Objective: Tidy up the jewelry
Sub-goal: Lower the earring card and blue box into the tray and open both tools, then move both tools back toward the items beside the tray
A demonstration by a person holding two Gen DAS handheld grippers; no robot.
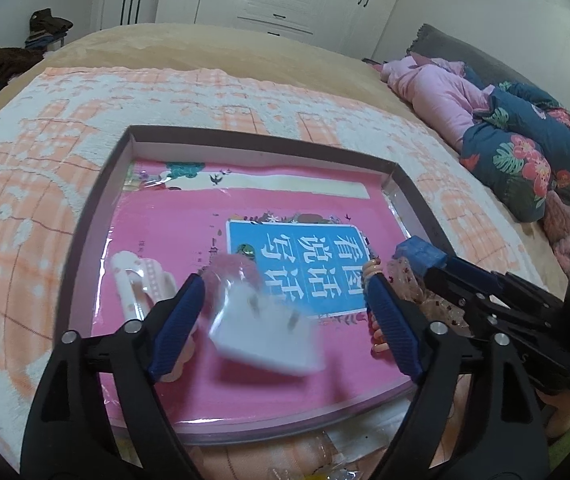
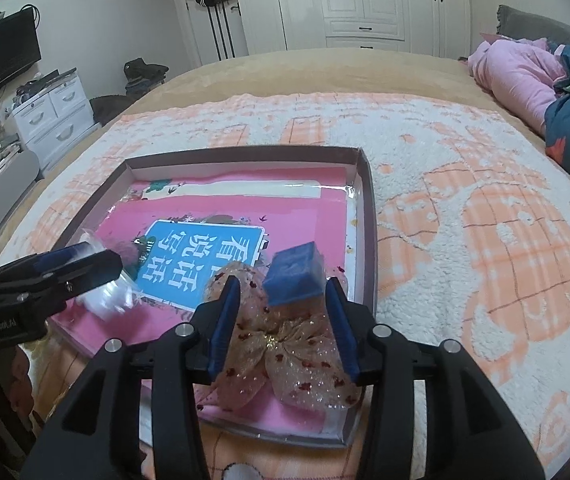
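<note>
A shallow grey box [image 1: 97,184] [image 2: 365,184] lies on the bed with a pink book [image 1: 189,216] [image 2: 305,208] inside. My left gripper [image 1: 289,284] is open; a blurred clear bag holding a white card [image 1: 265,332] [image 2: 105,296] is between its fingers, apart from both pads. My right gripper [image 2: 283,284] is open; a small blue box [image 2: 295,276] [image 1: 421,254] is between its fingertips, not touching them. A sheer sequinned bow [image 2: 285,344] lies under it. A pink hair clip [image 1: 137,284] lies left in the box.
A white and orange fleece blanket [image 2: 465,200] covers the bed around the box. Pink and floral bedding [image 1: 505,132] is piled at the right. Packets [image 1: 325,468] lie at the near edge. White drawers [image 2: 53,116] stand beyond the bed's left side.
</note>
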